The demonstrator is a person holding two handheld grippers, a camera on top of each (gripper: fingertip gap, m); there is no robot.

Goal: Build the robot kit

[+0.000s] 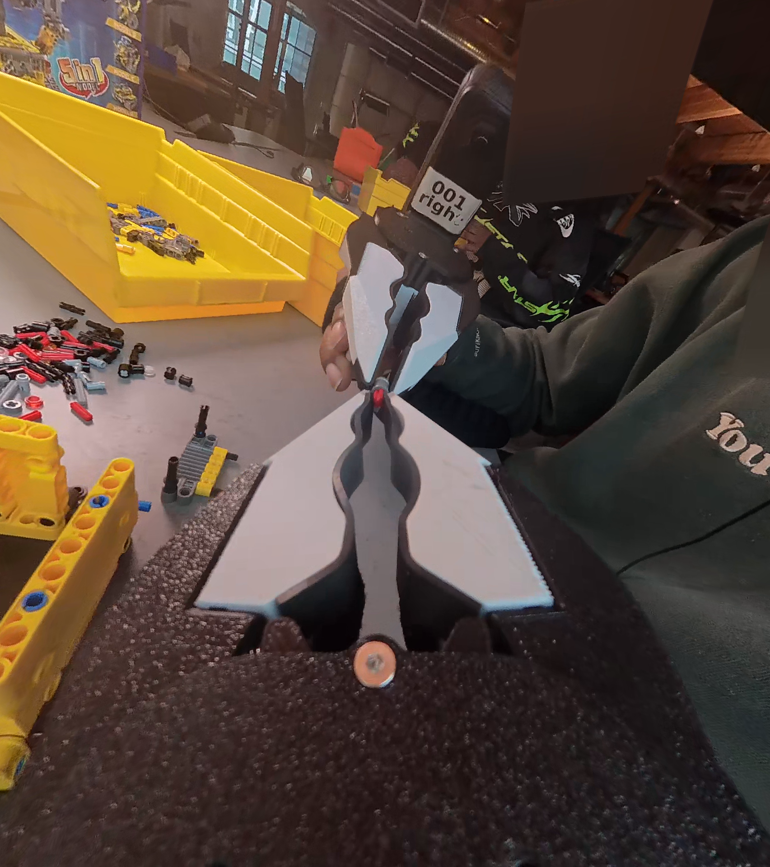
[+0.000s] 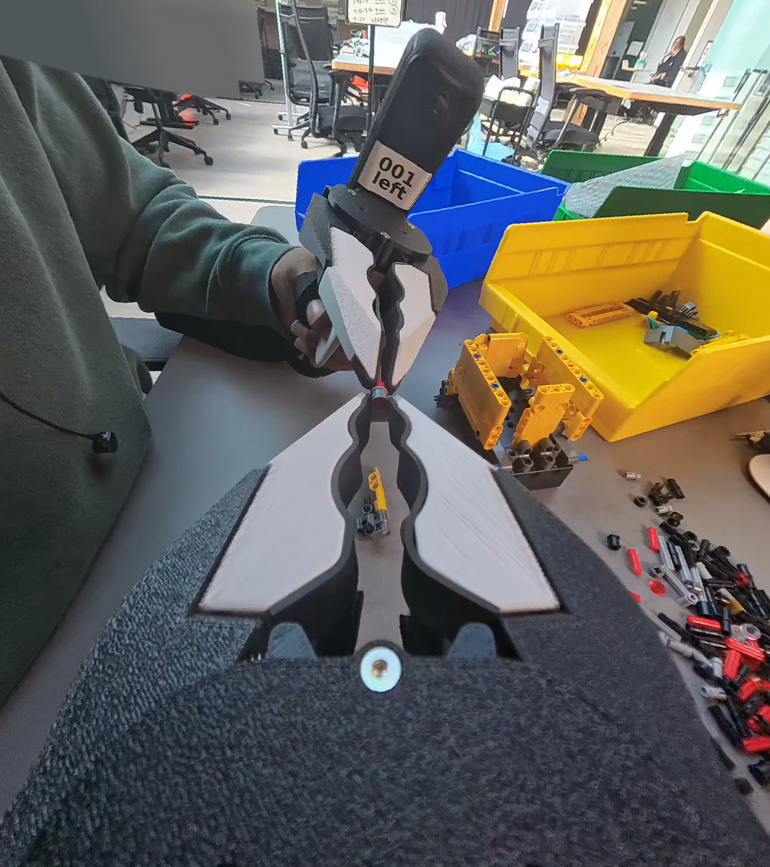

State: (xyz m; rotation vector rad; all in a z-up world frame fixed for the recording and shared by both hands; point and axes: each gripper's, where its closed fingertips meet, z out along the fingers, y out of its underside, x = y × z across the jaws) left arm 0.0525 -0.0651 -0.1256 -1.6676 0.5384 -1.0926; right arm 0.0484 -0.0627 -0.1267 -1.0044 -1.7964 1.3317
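My left gripper (image 1: pixel 377 399) and right gripper (image 2: pixel 378 399) meet tip to tip above the grey table (image 2: pixel 232 445). Between them is a small red pin (image 1: pixel 377 399) with a grey bush (image 2: pixel 379 391) on it. Both grippers are shut, one on each end of the pin. In the left wrist view the right gripper (image 1: pixel 380 382) comes in from above. In the right wrist view the left gripper (image 2: pixel 379 381) does the same. A person in a green sweatshirt holds both handles.
A yellow beam assembly (image 1: pixel 45 539) (image 2: pixel 523 389) stands beside a pile of small red, black and grey parts (image 1: pixel 21 366) (image 2: pixel 725 633). A small grey and yellow sub-assembly (image 1: pixel 197 464) (image 2: pixel 376 506) lies below the grippers. Yellow bin (image 1: pixel 45 187) (image 2: pixel 584 262), blue bin (image 2: pixel 491 206) and green bin (image 2: pixel 702 187) stand behind. Both grippers' tips are close together, under 4 cm apart.
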